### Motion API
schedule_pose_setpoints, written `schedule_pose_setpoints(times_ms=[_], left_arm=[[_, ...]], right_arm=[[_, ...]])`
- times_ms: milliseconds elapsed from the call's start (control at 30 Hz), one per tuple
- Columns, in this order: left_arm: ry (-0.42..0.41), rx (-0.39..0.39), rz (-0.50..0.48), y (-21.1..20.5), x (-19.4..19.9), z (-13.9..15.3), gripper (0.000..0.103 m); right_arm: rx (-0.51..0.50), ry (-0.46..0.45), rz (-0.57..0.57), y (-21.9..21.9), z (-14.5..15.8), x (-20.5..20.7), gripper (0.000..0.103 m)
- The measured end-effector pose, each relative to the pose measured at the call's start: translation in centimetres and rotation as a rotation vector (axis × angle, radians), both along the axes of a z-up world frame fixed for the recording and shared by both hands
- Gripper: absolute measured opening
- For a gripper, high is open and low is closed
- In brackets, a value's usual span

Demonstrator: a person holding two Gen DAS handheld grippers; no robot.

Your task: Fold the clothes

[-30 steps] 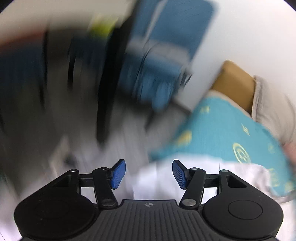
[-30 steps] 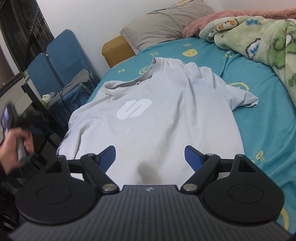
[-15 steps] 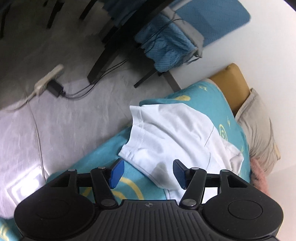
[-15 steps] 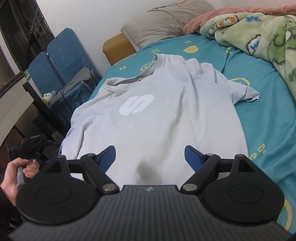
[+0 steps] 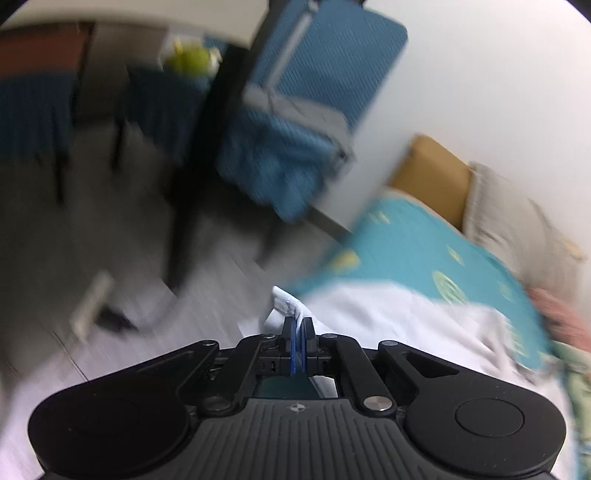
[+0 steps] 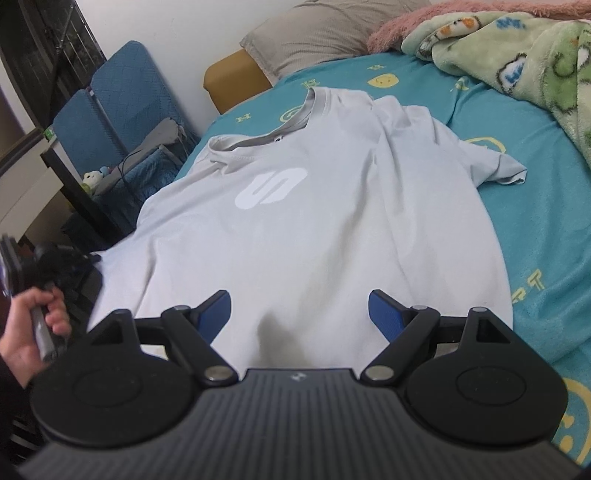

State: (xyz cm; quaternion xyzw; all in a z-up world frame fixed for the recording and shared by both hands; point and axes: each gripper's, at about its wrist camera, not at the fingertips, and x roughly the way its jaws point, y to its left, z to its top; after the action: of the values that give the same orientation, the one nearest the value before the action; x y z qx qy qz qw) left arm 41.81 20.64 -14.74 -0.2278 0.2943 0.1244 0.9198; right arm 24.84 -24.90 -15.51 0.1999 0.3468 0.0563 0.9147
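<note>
The left gripper [image 5: 298, 334] is clenching its blue pads tight on a bunched edge of the white T-shirt [image 5: 388, 317], low in the centre of the blurred left wrist view. From that pinch the shirt is spreading toward the lower right of the frame, over the teal bedsheet [image 5: 417, 243]. A blue folding chair [image 5: 325, 85] is standing at the upper centre of the frame, against the white wall.

The right gripper [image 6: 300, 312] is hovering with its jaws spread wide and nothing between them, just above the hem of the T-shirt [image 6: 314, 206]. The shirt is lying face up on the bedsheet [image 6: 546, 206], filling the middle of the frame, collar toward the grey pillow [image 6: 325, 33] at the top. A green patterned blanket [image 6: 524, 55] is lying bunched at the upper right. At the left edge, a hand [image 6: 31, 332] is gripping a handle, though blur is obscuring the detail.
</note>
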Motion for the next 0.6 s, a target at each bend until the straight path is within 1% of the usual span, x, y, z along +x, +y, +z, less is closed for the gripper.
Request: schedule_pose_setpoints(times_ms=[33,67,133,167,200,267,300,333,400,433,467,533,600], left_arm=[[0.012,0.056,0.028,-0.2,0.8,0.1,0.003],[0.048,0.09,0.025,-0.5,1.7,-0.1,0.003],[0.121,0.163,0.003,-1.3,3.2,-0.5,0.004],[0.144,0.205,-0.017,-1.9,3.5,-0.5,0.004],[0.144,0.226,-0.035,-2.3,3.3,-0.1,0.009],[0.144,0.258,-0.068,-3.1,2.4,0.8,0.026],[0.147,0.271,-0.089,-3.5,1.6,1.6,0.046],[0.135,0.291,-0.115,-3.9,0.5,2.5,0.051],[0.11,0.345,-0.168,-5.3,-2.3,4.2,0.053],[0.104,0.364,-0.192,-6.0,-3.9,5.3,0.059],[0.097,0.378,-0.211,-6.4,-5.7,6.4,0.062],[0.064,0.375,-0.241,-7.6,-9.8,8.5,0.074],[0.026,0.347,-0.256,-8.8,-14.3,10.4,0.079]], right_arm=[[-0.005,-0.005,-0.007,-0.2,0.1,0.0,0.083],[-0.01,-0.011,-0.015,-0.4,0.2,0.0,0.083],[-0.019,-0.026,-0.017,-0.4,0.5,-0.1,0.083],[-0.023,-0.034,-0.018,-0.4,0.7,-0.1,0.083],[-0.028,-0.042,-0.02,-0.5,0.8,-0.2,0.083],[-0.037,-0.057,-0.022,-0.5,1.1,-0.2,0.083],[-0.041,-0.065,-0.023,-0.5,1.3,-0.3,0.083],[-0.046,-0.073,-0.025,-0.6,1.4,-0.3,0.083],[-0.055,-0.088,-0.027,-0.6,1.8,-0.4,0.083],[-0.059,-0.096,-0.029,-0.6,1.9,-0.4,0.083],[-0.063,-0.104,-0.03,-0.7,2.1,-0.5,0.083],[-0.072,-0.12,-0.032,-0.7,2.4,-0.5,0.083],[-0.056,-0.13,-0.042,-1.1,2.9,-1.2,0.083]])
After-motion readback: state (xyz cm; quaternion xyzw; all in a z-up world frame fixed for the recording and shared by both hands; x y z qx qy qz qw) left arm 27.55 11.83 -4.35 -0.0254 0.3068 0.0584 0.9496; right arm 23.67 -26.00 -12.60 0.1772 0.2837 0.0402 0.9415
